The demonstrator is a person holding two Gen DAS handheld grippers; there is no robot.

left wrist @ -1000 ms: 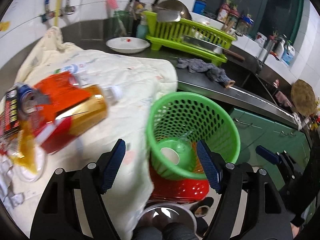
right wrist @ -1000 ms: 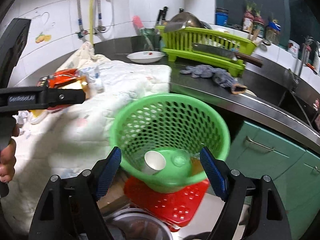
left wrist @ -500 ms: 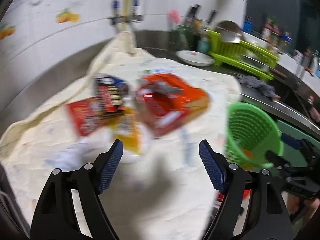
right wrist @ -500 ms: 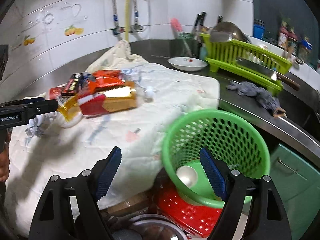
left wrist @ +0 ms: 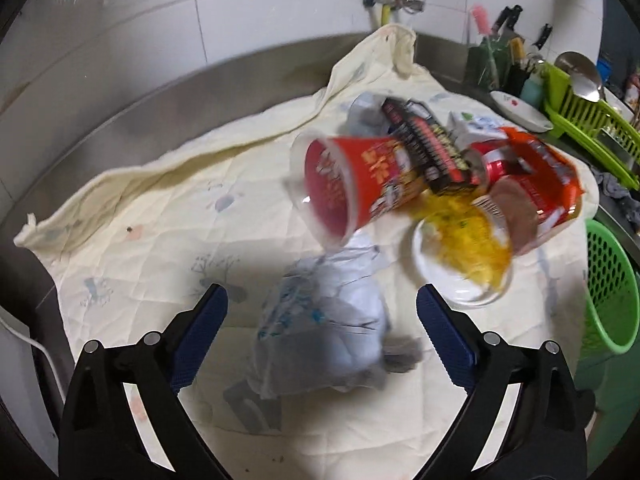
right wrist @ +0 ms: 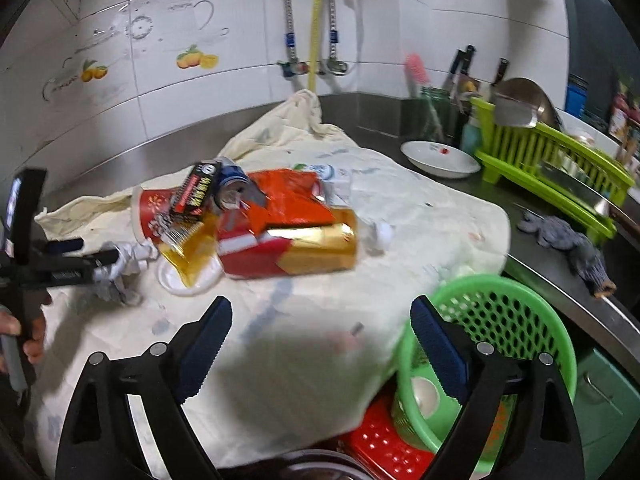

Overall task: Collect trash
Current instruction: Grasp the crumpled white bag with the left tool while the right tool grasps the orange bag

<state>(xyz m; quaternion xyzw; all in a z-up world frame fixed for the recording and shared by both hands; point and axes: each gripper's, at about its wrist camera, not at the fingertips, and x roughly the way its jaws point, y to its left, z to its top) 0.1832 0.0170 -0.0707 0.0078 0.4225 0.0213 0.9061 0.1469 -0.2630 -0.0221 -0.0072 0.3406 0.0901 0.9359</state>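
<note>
Swinging off the green basket, the left gripper now hovers, jaws apart, over a crumpled wrapper dead ahead, the trash pile beyond. From the right gripper, jaws apart and empty: basket just right holds a cup; most trash remains.

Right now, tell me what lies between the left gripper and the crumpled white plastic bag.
Nothing visible. The left gripper is open with the crumpled white plastic bag directly ahead between its fingers, on the cream cloth. The red noodle cup lies beyond it.
</note>
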